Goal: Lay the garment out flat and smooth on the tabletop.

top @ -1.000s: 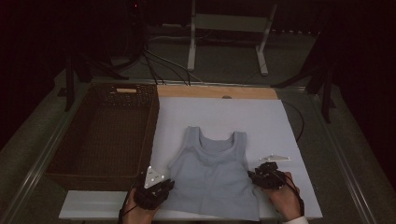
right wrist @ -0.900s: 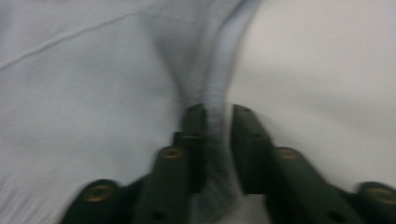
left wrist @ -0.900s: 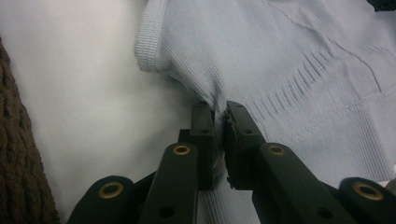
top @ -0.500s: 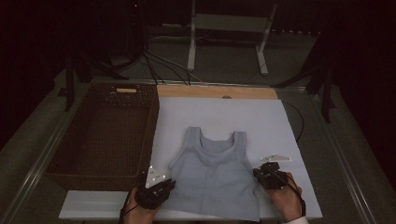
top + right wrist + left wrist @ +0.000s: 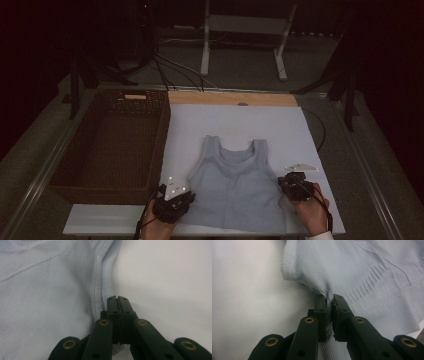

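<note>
Right gripper [image 5: 116, 300] just closing, now pinching the tank top [image 5: 235, 192] side edge; left gripper [image 5: 330, 301] clamped on opposite edge. Garment flat on worktop [image 5: 240, 120], probably ready for lifting.

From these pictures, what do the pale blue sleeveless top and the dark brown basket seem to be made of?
The pale blue sleeveless top looks like soft ribbed knit fabric, matte, perhaps cotton: fine ribs and stitched hems show. The dark brown basket looks like woven wicker or rattan: its walls show a plaited texture.
</note>
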